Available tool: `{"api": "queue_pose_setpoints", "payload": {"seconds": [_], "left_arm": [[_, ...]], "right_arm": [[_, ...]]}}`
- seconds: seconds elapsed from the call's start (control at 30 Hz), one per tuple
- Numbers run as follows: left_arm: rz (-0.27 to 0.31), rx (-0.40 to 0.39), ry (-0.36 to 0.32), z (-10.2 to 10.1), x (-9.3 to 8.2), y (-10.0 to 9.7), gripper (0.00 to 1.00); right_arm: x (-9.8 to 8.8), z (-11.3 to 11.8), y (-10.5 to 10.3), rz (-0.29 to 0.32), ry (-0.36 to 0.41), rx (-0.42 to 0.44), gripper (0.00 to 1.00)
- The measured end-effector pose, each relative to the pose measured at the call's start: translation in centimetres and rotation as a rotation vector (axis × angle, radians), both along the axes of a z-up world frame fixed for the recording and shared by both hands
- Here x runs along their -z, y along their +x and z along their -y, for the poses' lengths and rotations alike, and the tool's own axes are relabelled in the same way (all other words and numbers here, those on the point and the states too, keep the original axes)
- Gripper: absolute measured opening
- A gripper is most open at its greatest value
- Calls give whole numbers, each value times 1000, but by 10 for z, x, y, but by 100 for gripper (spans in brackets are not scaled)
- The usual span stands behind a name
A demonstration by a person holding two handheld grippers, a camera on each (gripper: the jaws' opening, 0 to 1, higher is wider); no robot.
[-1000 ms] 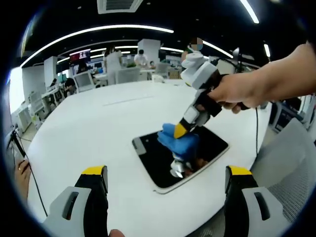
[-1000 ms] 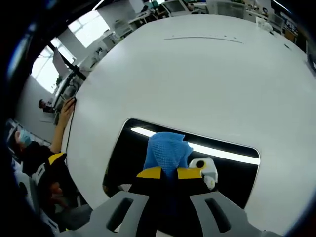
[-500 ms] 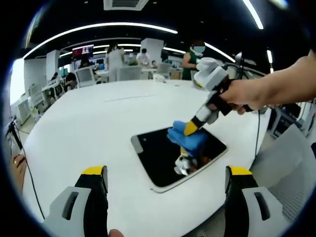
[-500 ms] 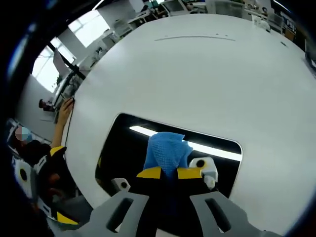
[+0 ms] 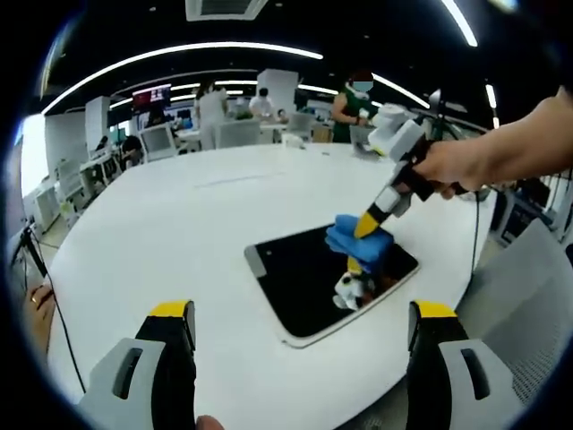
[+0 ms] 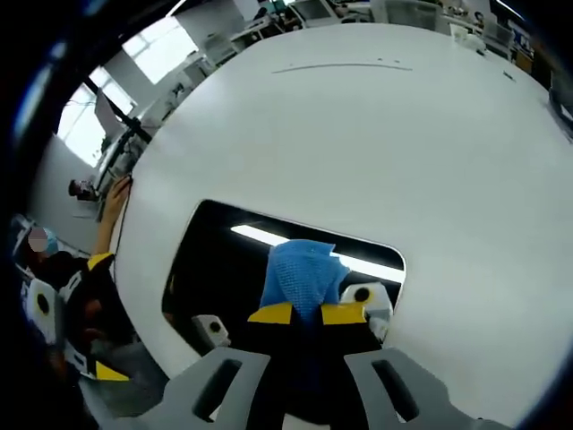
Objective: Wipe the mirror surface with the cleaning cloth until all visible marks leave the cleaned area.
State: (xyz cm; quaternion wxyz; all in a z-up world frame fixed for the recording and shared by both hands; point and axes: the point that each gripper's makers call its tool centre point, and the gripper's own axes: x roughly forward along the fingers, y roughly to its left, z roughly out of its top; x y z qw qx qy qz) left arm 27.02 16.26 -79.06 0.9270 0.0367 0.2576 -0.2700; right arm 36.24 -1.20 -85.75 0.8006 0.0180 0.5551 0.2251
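Blue cloth (image 6: 303, 273) sits pinched in your right hand-held gripper (image 6: 306, 313), pressed on the mirror (image 5: 309, 282) near its edge. Mirror lies flat on the white desk (image 5: 179, 224). Left hand-held gripper (image 5: 300, 313) hangs spread, short of the mirror. Risk: the cloth could slide off the mirror edge onto the desk. No readable writing or brand.

big round white table (image 5: 179, 233), and the only thing lying flat on it is a dark rectangular mirror (image 5: 304, 287) sitting near the table's closer edge
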Motion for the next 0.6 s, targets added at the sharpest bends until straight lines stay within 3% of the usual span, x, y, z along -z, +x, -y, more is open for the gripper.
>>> {"api": "queue_pose_setpoints", "payload": {"seconds": [0.33, 0.6], "left_arm": [[23, 4, -7, 0, -2, 2, 99], [14, -47, -11, -7, -2, 2, 99]], "right_arm": [[-3, 16, -3, 1, 3, 16, 4], [-2, 28, -3, -9, 1, 25, 4]]}}
